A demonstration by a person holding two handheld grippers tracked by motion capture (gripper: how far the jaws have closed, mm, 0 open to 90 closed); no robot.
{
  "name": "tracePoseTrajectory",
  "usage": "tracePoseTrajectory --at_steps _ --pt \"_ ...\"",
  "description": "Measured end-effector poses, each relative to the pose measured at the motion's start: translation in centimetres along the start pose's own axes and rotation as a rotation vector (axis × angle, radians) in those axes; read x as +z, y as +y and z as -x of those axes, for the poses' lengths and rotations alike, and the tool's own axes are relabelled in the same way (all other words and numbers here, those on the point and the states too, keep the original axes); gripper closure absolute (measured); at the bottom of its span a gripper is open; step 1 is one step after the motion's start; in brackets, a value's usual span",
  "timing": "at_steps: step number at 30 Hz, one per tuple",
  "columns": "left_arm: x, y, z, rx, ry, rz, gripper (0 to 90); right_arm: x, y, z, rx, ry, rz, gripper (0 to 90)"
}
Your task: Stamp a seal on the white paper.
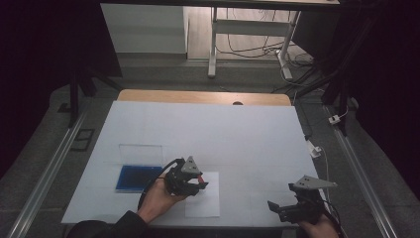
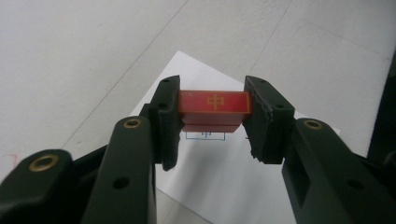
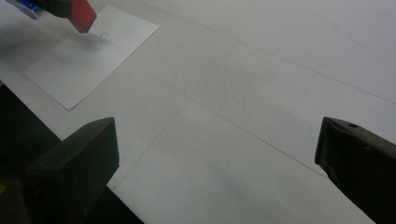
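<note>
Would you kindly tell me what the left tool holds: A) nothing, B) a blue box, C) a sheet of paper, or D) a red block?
D: in the left gripper view, the left tool is shut on a red block with a gold mark, above the paper.

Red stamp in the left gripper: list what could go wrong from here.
1. The red stamp is clamped only at its ends by the left gripper, so it could tilt when pressed.
2. It hangs above the white paper; it may land off the small printed box.
3. The loose paper could slide.
</note>
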State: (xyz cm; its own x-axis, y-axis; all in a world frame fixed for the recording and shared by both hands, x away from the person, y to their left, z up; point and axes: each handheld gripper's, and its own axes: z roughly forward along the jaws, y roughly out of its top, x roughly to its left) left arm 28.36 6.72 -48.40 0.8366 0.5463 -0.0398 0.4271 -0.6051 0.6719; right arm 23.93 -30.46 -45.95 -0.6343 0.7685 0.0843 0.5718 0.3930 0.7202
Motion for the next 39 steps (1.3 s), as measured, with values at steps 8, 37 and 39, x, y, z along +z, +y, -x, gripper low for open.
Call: tracePoseTrajectory --at_steps 8,37,39 --pt "-1.5 -0.3 -0.3 -0.019 0.008 0.019 58.2 0.0 0.0 0.0 0.001 -0.001 0.004 0.0" --pt "-7.4 -3.2 -2.5 -0.130 0.070 0.092 58.1 0.0 0.0 0.0 -0.001 -0.005 0.006 0.0" --pt "-7.7 -3.4 -2.6 -0.137 0.074 0.092 58.1 0.0 0.0 0.0 -0.001 -0.004 0.006 0.0"
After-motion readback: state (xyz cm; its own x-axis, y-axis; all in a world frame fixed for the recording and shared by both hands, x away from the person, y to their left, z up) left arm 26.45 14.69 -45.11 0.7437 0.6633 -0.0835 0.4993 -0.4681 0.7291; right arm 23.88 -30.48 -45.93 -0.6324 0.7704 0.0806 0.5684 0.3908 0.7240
